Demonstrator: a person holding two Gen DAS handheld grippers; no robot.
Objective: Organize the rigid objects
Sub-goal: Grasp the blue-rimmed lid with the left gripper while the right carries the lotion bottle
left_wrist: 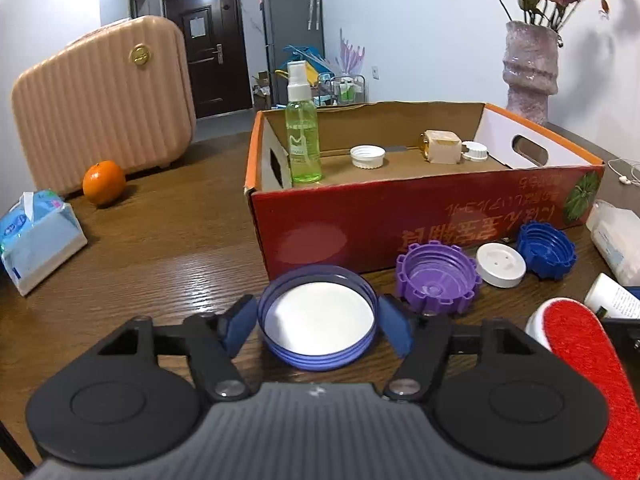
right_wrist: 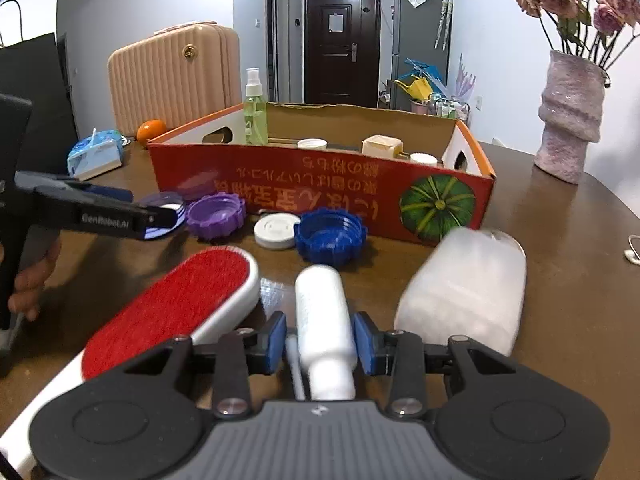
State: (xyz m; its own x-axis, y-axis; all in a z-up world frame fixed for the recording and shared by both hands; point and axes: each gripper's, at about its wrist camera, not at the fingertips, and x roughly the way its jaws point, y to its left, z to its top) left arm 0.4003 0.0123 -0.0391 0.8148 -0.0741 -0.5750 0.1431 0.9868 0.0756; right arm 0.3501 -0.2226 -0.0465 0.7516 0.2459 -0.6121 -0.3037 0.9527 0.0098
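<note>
Lid (left_wrist: 318, 322), blue and shallow, is sitting low centre between the left gripper (left_wrist: 318, 326) pads, which are closing on its rim; stiff, light, slick plastic. Right gripper (right_wrist: 320, 344) is clamping the white bottle (right_wrist: 325, 320) mid-body.

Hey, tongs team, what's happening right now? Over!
Left tongs around the blue lid, pads about touching. Right tongs shut on the white bottle. Red lint brush lies close beside the bottle. Box ahead.
</note>
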